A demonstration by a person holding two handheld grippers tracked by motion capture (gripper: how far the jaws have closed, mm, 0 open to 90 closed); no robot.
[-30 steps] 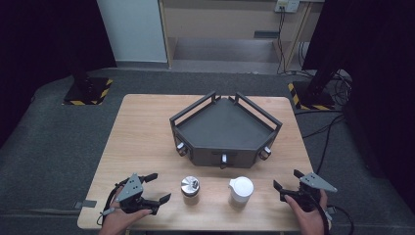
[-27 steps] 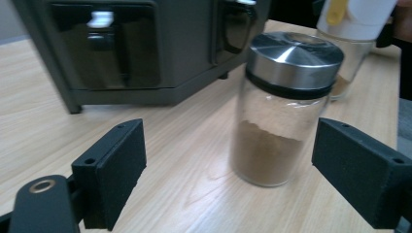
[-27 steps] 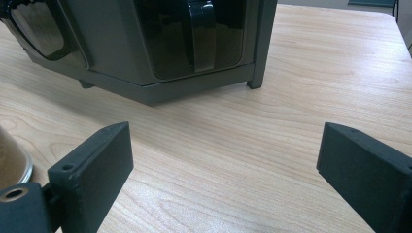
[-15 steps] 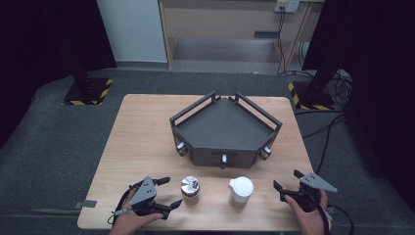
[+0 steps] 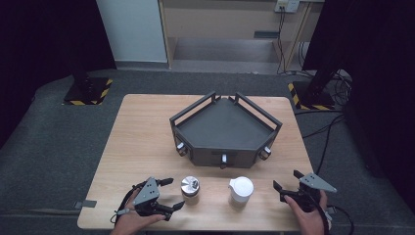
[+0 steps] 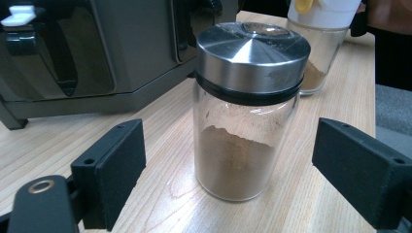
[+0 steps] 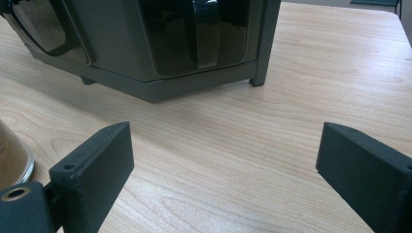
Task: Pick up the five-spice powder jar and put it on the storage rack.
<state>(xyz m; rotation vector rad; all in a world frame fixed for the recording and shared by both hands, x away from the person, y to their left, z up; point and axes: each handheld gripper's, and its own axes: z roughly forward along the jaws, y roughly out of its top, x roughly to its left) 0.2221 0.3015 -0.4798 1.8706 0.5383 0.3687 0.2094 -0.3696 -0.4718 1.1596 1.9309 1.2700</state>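
A glass jar with a steel lid (image 5: pixel 190 188) (image 6: pixel 250 116), partly filled with brown powder, stands near the table's front edge. My left gripper (image 5: pixel 172 194) (image 6: pixel 233 160) is open just left of it; in the left gripper view the jar stands between the two jaws, with a gap on each side. A second jar with a white lid (image 5: pixel 241 190) (image 6: pixel 318 43) stands to its right. My right gripper (image 5: pixel 287 180) (image 7: pixel 223 160) rests open near the front right corner, with bare wood between its jaws.
A dark grey angular tray (image 5: pixel 225 128) (image 6: pixel 121 48) (image 7: pixel 170 43) with raised rails and small knobs on its front fills the middle of the wooden table (image 5: pixel 142 137). Grey carpet surrounds the table, and cables lie on the floor at the right.
My left gripper has slid right along the front edge, up to the steel-lidded jar. The right gripper and both jars have stayed where they were.
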